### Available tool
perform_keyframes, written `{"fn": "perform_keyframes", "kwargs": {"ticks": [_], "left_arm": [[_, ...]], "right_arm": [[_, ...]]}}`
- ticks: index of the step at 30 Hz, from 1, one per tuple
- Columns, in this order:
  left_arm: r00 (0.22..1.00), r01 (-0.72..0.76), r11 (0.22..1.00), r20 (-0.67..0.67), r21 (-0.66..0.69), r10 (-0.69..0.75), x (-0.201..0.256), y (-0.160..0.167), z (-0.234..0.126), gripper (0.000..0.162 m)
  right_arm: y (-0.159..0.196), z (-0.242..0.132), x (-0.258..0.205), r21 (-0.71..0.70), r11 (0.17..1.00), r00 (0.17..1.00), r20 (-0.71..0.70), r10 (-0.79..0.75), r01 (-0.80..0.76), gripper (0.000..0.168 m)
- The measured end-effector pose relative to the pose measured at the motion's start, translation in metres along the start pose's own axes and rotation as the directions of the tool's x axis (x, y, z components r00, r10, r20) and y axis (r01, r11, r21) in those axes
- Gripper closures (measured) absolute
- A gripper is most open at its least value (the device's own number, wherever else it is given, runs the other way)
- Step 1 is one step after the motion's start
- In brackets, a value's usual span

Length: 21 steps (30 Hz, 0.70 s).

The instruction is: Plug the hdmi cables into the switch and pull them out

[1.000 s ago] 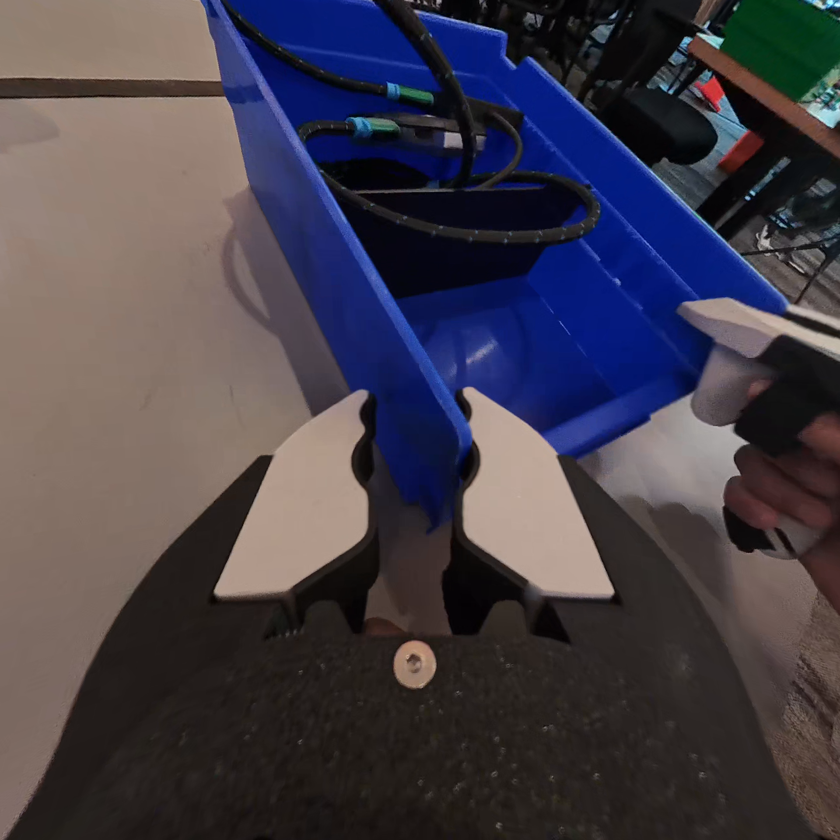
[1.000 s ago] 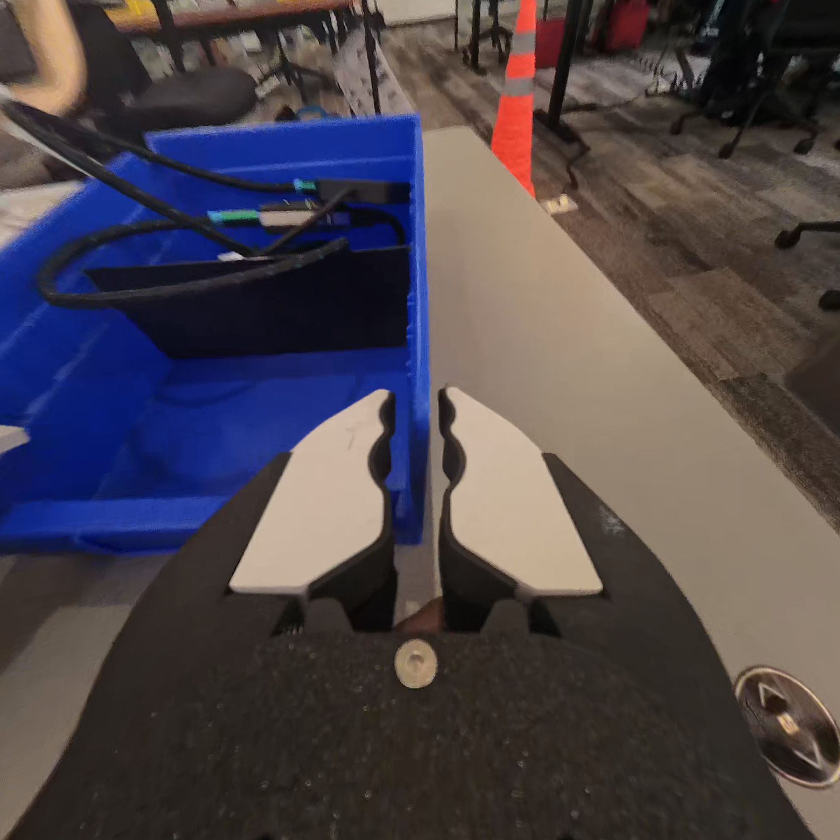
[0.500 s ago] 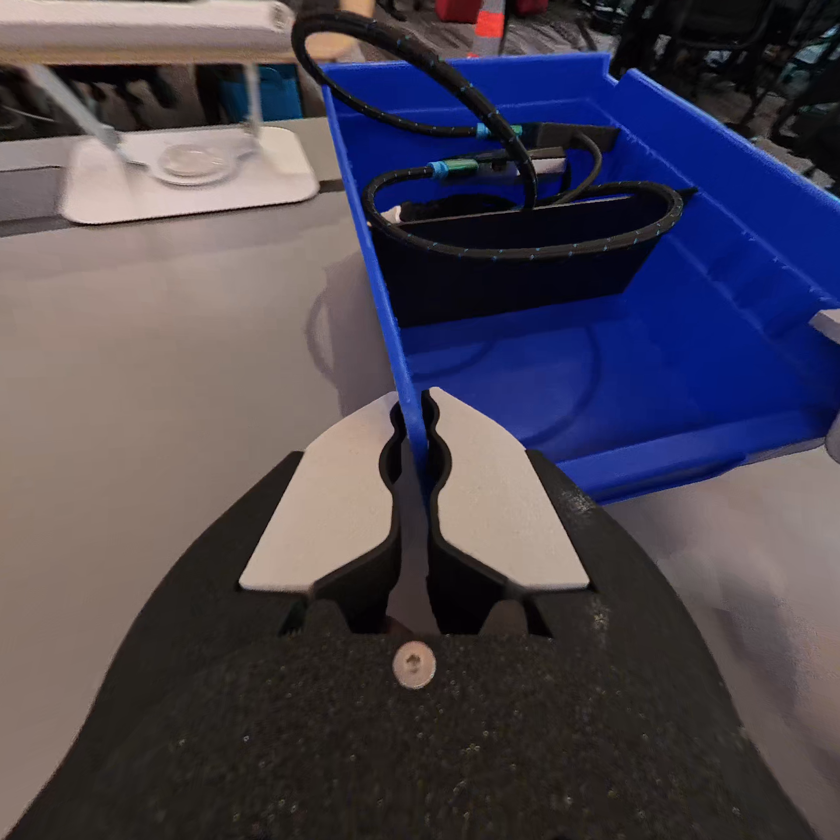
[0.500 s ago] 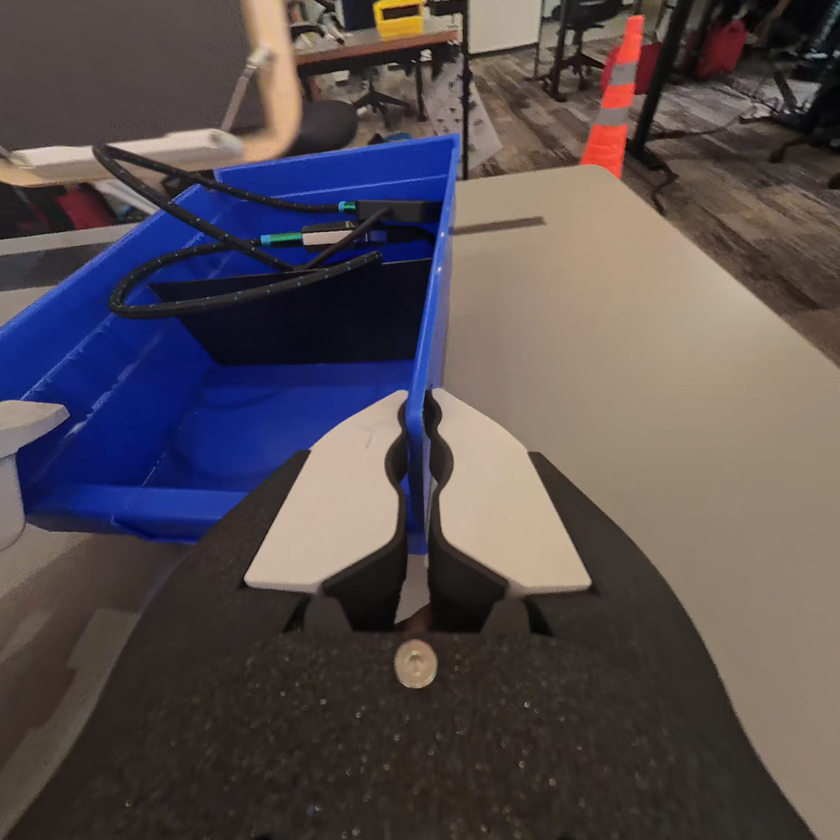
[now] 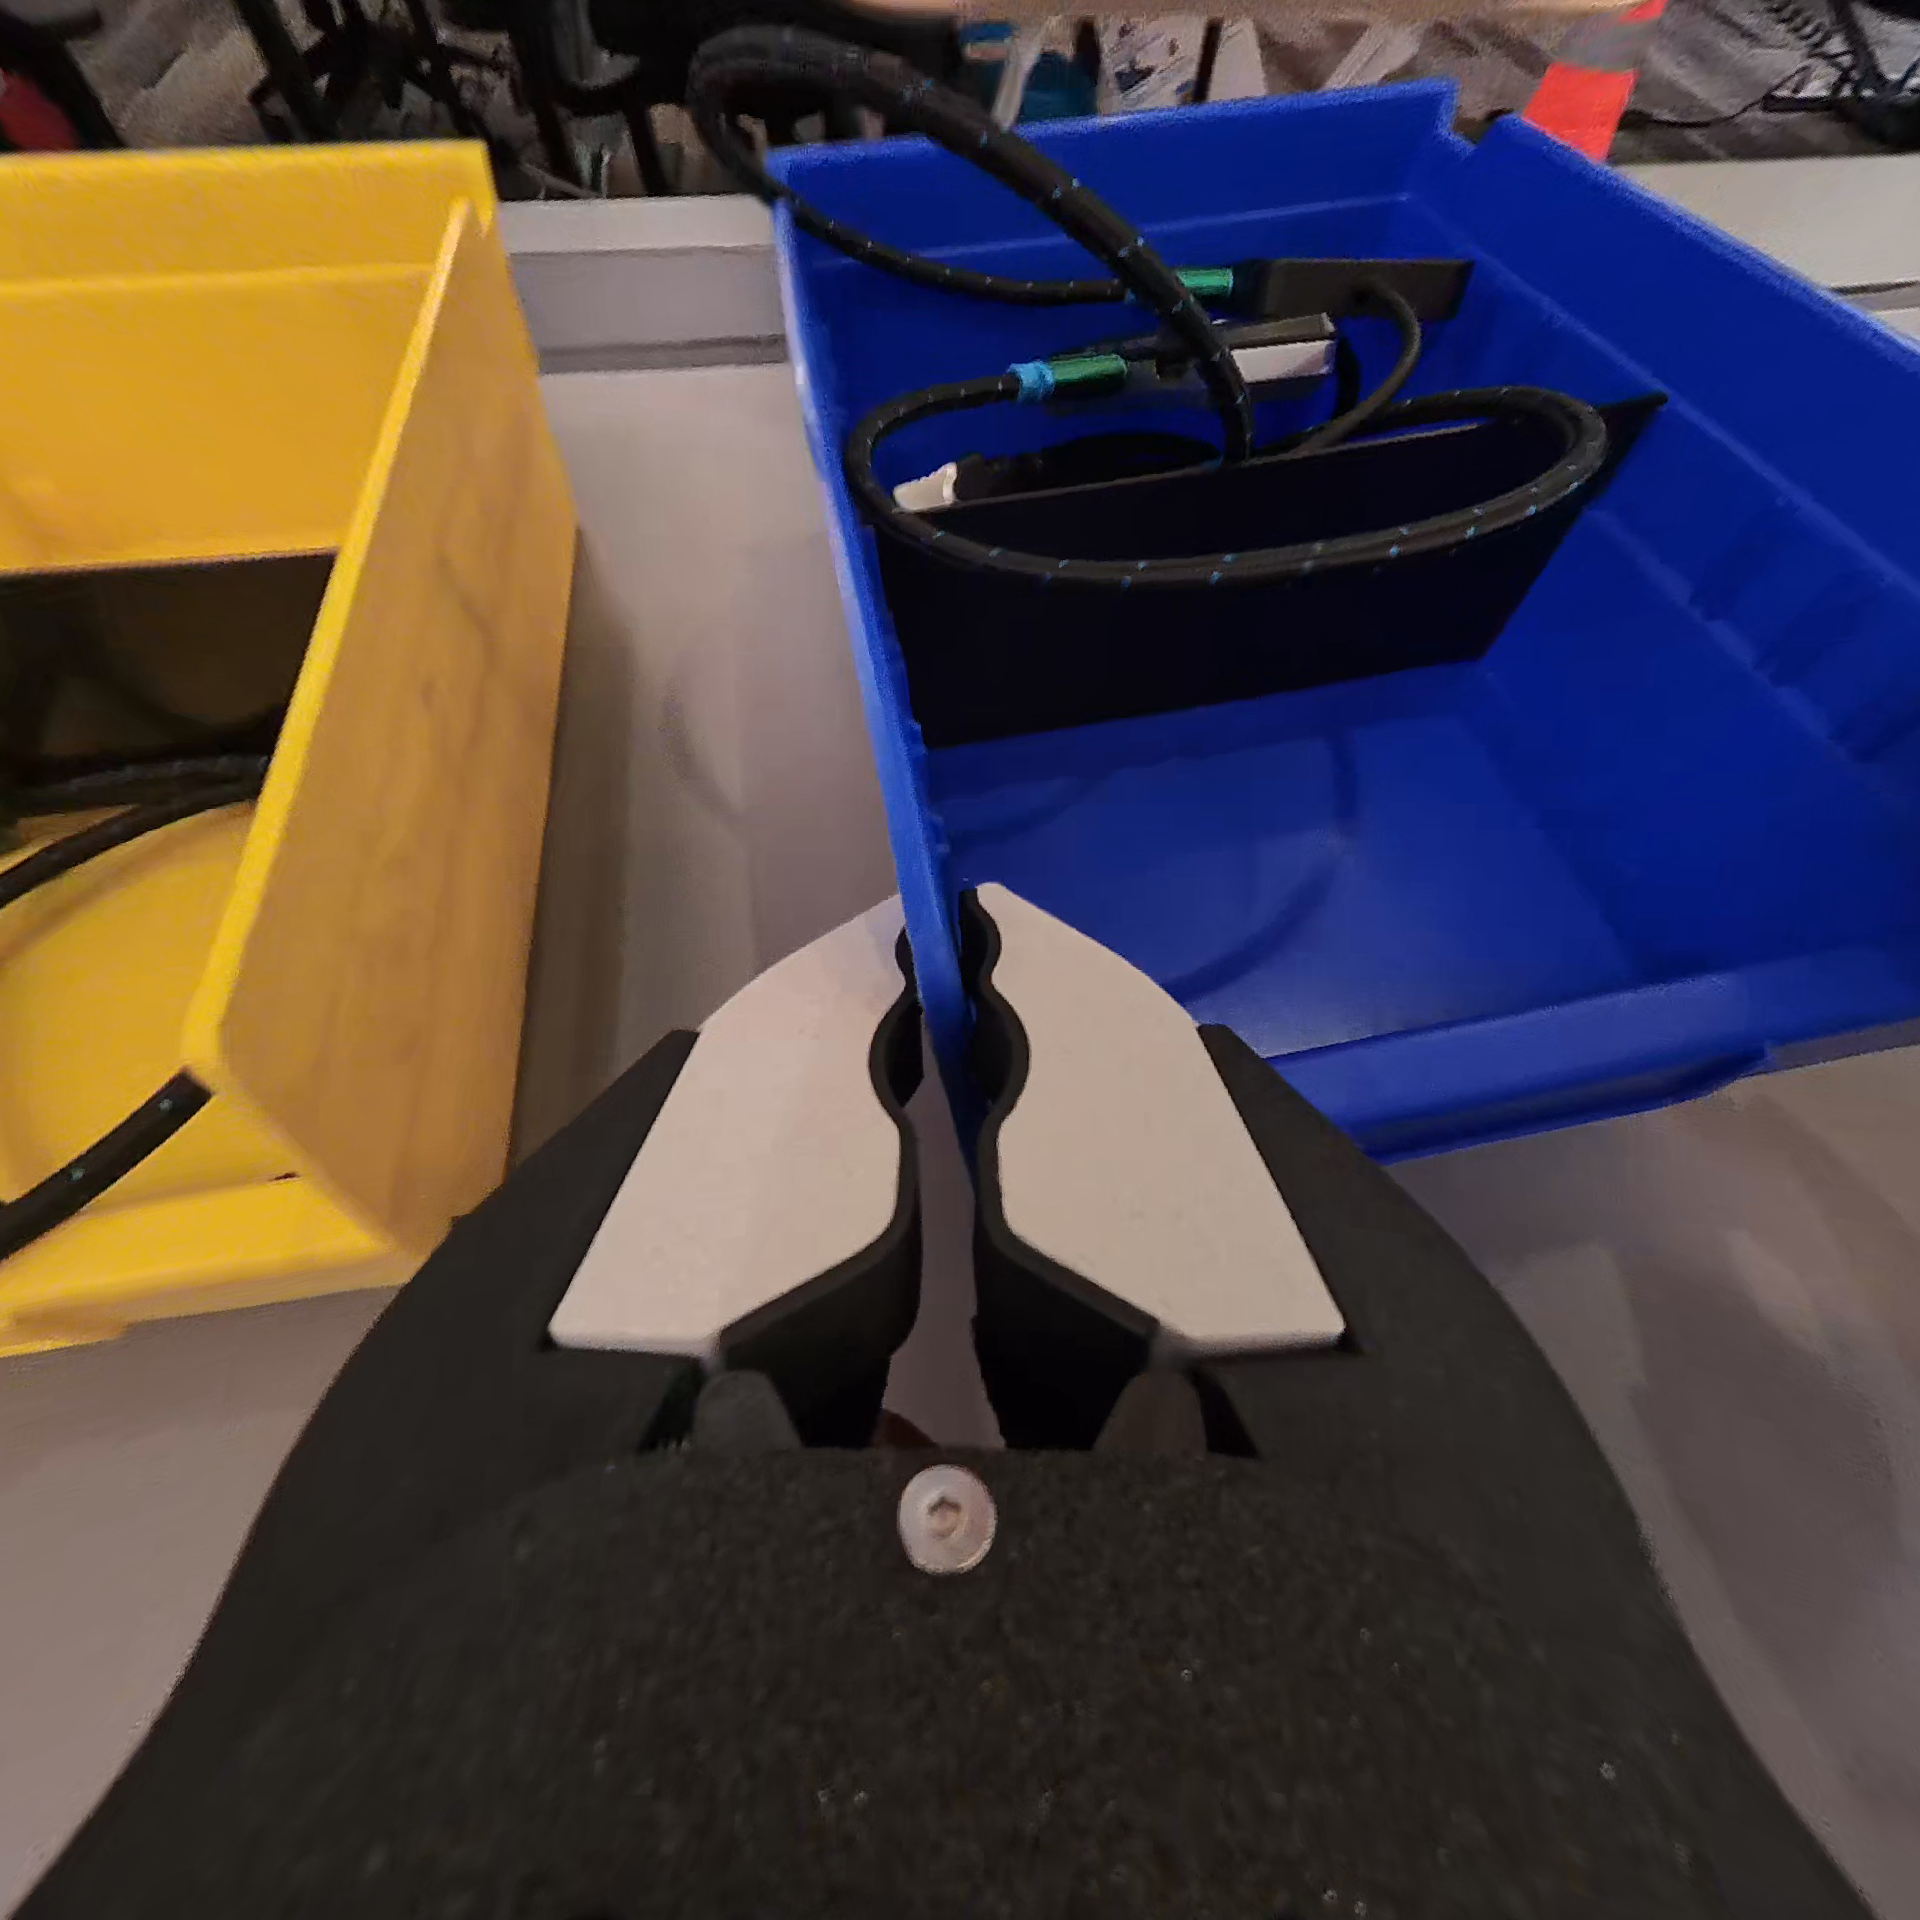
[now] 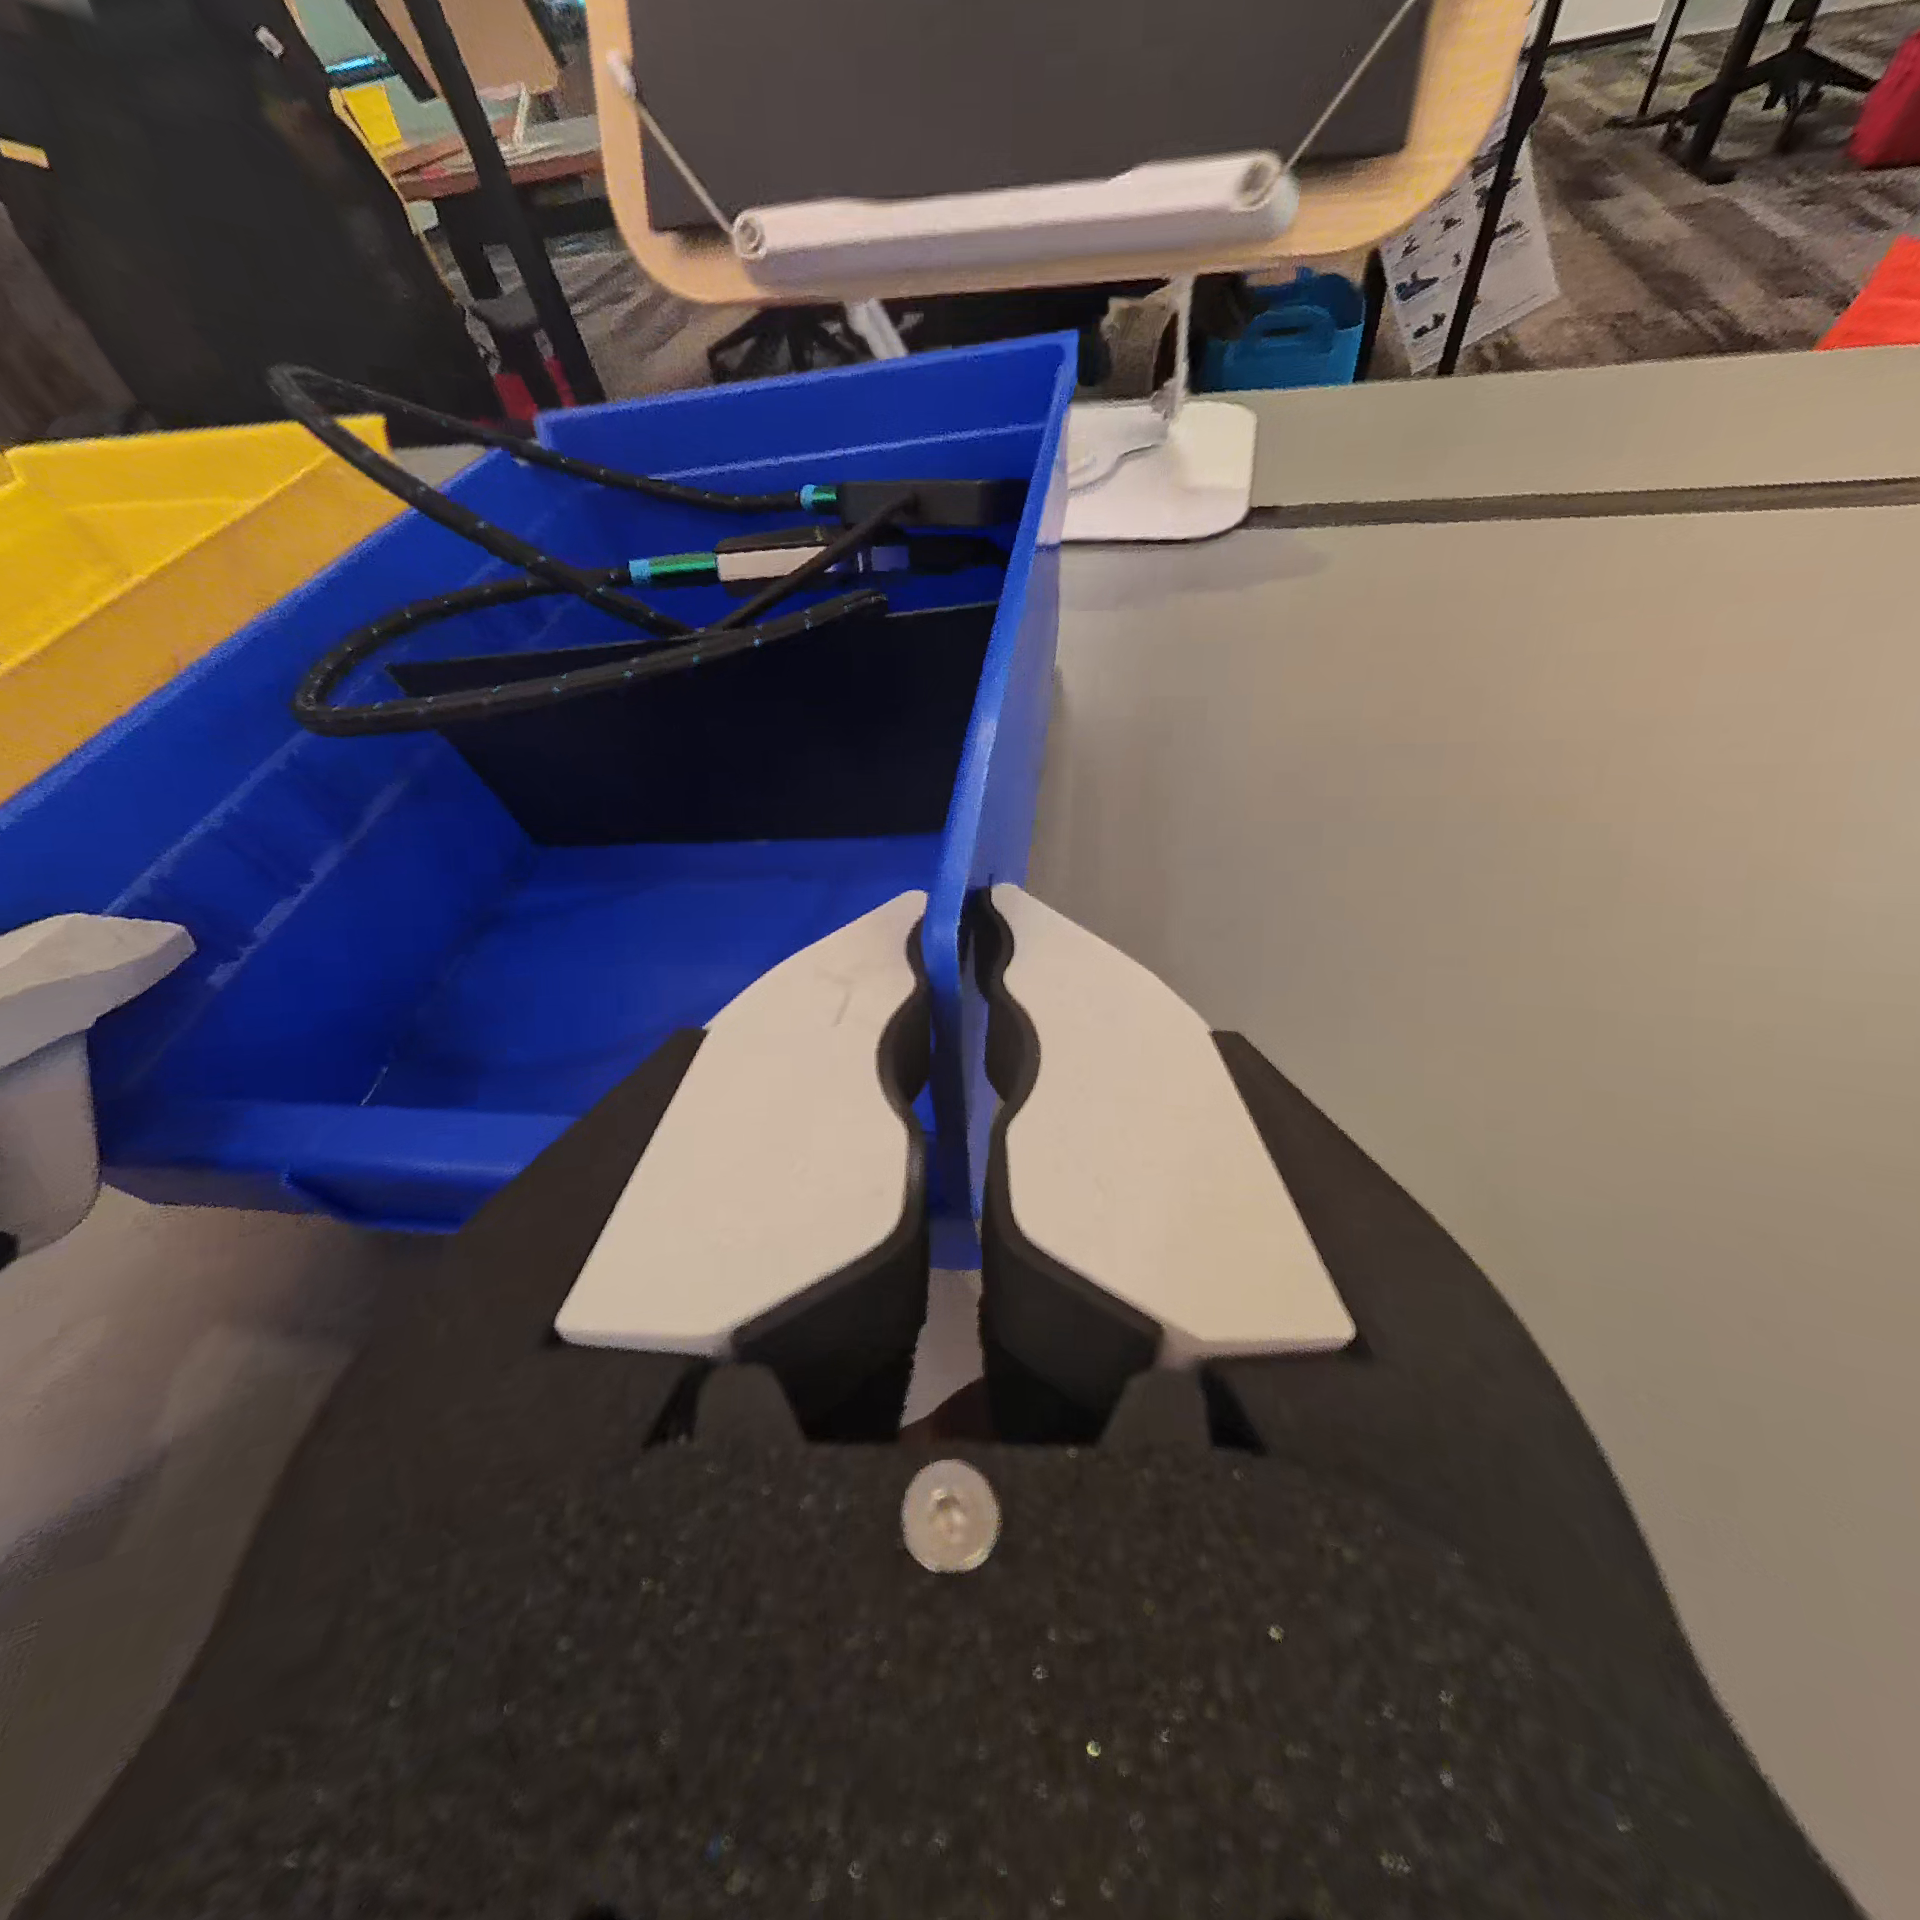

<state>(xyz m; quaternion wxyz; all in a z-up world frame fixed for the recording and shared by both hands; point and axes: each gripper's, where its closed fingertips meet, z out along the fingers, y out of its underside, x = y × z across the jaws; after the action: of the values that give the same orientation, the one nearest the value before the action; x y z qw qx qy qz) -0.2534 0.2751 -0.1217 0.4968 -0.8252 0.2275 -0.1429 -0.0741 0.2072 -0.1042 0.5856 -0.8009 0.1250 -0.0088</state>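
Observation:
A blue bin (image 5: 1714, 644) (image 6: 260, 831) stands on the grey table. Behind its black divider (image 5: 1195, 613) (image 6: 748, 748) lie black braided HDMI cables (image 5: 1195, 566) (image 6: 468, 696) with green-tipped plugs and a black switch box (image 5: 1351, 278) (image 6: 925, 501). My left gripper (image 5: 940, 925) is shut on the bin's near-left wall edge. My right gripper (image 6: 951, 925) is shut on the bin's near-right wall edge. The left gripper's white finger (image 6: 62, 966) shows at the left edge of the right wrist view.
A yellow bin (image 5: 312, 727) (image 6: 135, 551) with a black cable in it stands left of the blue bin, a narrow strip of table between them. A white lamp base (image 6: 1153, 468) and a light-coloured frame (image 6: 987, 208) stand behind the blue bin. Open grey table (image 6: 1507, 831) lies to the right. Left tips to right tips: about 20 centimetres.
Both grippers have closed on the blue bin's near corners. The bin has swung around, so the yellow bin and the lamp behind it have come into view.

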Motion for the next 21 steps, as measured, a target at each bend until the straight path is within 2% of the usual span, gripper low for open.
{"fn": "perform_keyframes", "kwargs": {"ticks": [4,6,8,10,12,15,18,21], "left_arm": [[0.999,-0.014,1.000,0.048,0.003,0.014,-0.023,0.002,0.012,0.158],[1.000,0.005,1.000,-0.028,-0.011,-0.005,-0.020,0.002,0.011,0.151],[0.996,0.035,0.999,-0.081,0.011,-0.034,-0.017,-0.002,-0.007,0.136],[0.997,0.069,0.993,-0.023,0.094,-0.067,-0.035,-0.014,-0.044,0.136],[0.990,0.137,0.977,0.024,0.164,-0.142,-0.070,-0.025,-0.086,0.136],[0.960,0.197,0.955,0.154,0.220,-0.233,-0.171,-0.019,-0.124,0.131],[0.951,0.208,0.976,0.217,0.070,-0.218,-0.263,0.018,-0.112,0.115],[0.976,0.144,0.989,0.173,-0.042,-0.135,-0.298,0.035,-0.082,0.117]], "right_arm": [[0.017,0.019,-0.016,-0.063,0.998,1.000,0.015,0.010,-0.009,0.163],[0.017,0.020,-0.020,-0.057,0.998,0.999,0.028,-0.020,0.022,0.162],[0.017,0.021,-0.021,-0.049,0.999,0.998,0.051,-0.020,0.023,0.161],[0.017,0.020,-0.021,-0.060,0.997,0.996,0.071,-0.045,0.049,0.161],[0.018,0.020,-0.021,-0.070,0.994,0.994,0.076,-0.083,0.088,0.161],[0.018,0.021,-0.021,-0.063,0.989,0.988,0.088,-0.125,0.131,0.160],[0.018,0.021,-0.021,-0.071,0.988,0.986,0.103,-0.133,0.141,0.160],[0.019,0.022,-0.021,-0.071,0.980,0.978,0.112,-0.175,0.184,0.160]]}}
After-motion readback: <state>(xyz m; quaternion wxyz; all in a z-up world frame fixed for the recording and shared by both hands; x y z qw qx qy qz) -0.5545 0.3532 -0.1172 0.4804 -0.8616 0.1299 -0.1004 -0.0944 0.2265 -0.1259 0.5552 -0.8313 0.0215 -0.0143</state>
